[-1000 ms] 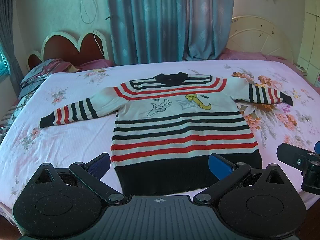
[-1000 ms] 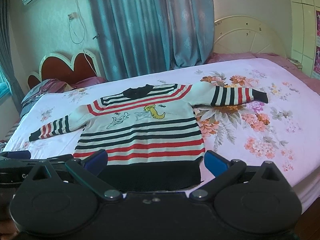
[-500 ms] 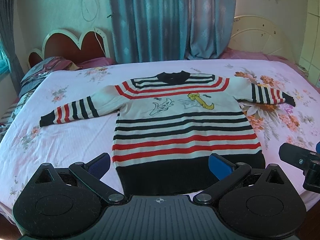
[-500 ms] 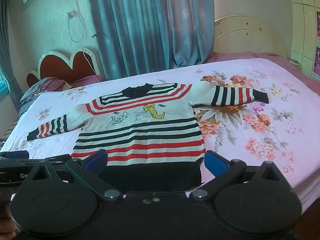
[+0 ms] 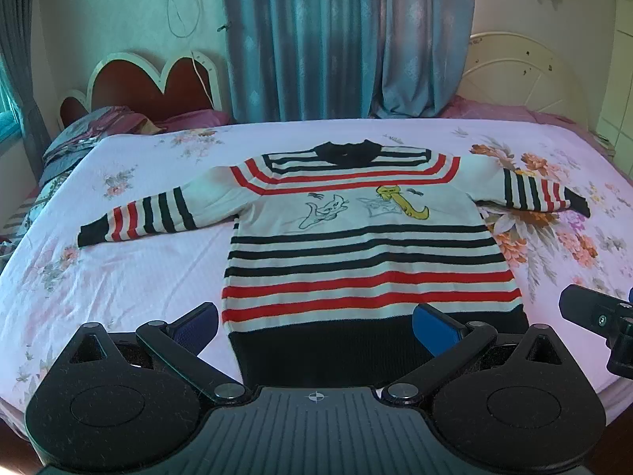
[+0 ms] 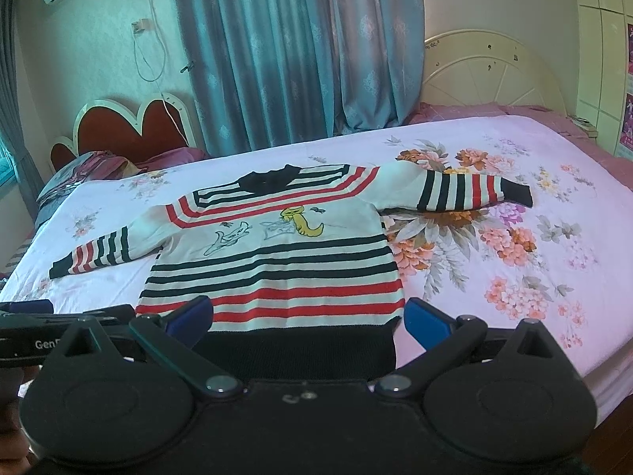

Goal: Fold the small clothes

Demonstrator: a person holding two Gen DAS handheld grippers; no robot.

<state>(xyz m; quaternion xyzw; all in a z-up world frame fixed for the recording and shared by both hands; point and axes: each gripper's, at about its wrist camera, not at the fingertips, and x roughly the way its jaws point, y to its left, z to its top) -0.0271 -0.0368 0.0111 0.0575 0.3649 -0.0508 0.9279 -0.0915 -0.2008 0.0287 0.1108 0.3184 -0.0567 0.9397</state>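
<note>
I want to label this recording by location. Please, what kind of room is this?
Most likely a home bedroom. A striped sweater lies flat on a wide bed with a heart-shaped headboard; long curtains hang behind it.

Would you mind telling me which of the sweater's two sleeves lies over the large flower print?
The right-hand sleeve; its striped cuff rests on the big orange and pink blossoms, while the left sleeve lies on mostly plain sheet.

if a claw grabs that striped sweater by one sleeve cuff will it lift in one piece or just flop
Probably flop: the striped sweater is soft knit, lying flat on the bed with sleeves spread, so the body would likely trail and drag. It looks light for its size. The ribbed knit seems grippy, not slippery, so an open left claw or right claw should hold once closed.
</note>
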